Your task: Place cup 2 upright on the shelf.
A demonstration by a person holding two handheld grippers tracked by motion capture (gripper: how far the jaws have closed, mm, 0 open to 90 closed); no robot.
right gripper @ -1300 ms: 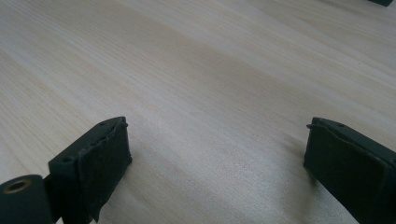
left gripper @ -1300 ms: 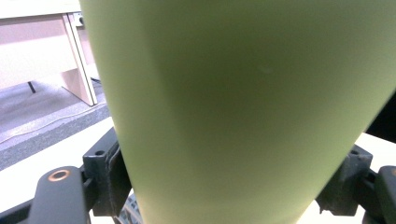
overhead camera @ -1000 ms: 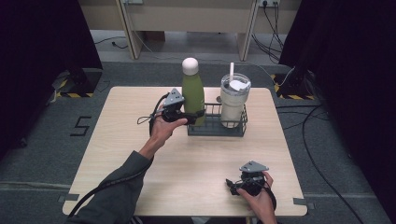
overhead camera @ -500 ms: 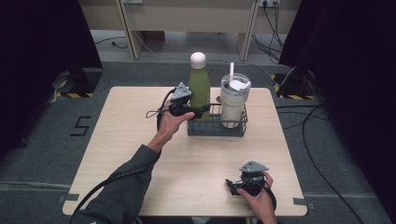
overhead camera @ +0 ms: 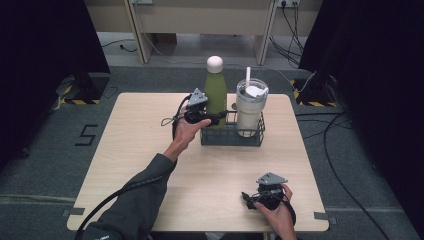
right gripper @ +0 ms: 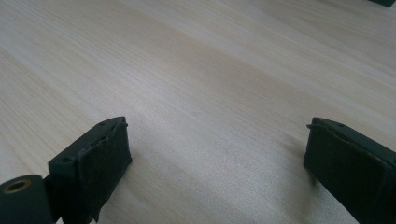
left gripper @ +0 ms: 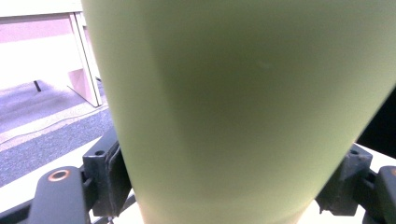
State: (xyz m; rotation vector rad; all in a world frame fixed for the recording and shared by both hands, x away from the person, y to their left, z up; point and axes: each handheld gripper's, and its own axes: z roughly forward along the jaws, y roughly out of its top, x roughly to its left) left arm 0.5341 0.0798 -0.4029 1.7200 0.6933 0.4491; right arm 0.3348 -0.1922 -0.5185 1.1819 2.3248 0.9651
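While gripped, bottle (overhead camera: 215, 90) inside basket (overhead camera: 232, 135).

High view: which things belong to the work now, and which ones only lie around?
In the job:
- green bottle, clamped by the left gripper
- wire basket under it

Just standing by:
- tumbler in the basket
- right gripper, open, low over the table

**Rack at the back, one hand at the front**

On the desk (overhead camera: 150, 165) a rack (overhead camera: 232, 136) sits toward the far edge. In it, the bottle (overhead camera: 216, 90) stands left, the tumbler (overhead camera: 249, 107) right. The left gripper (overhead camera: 212, 119) is at the bottle; the right gripper (overhead camera: 252, 197) rests near the front right.
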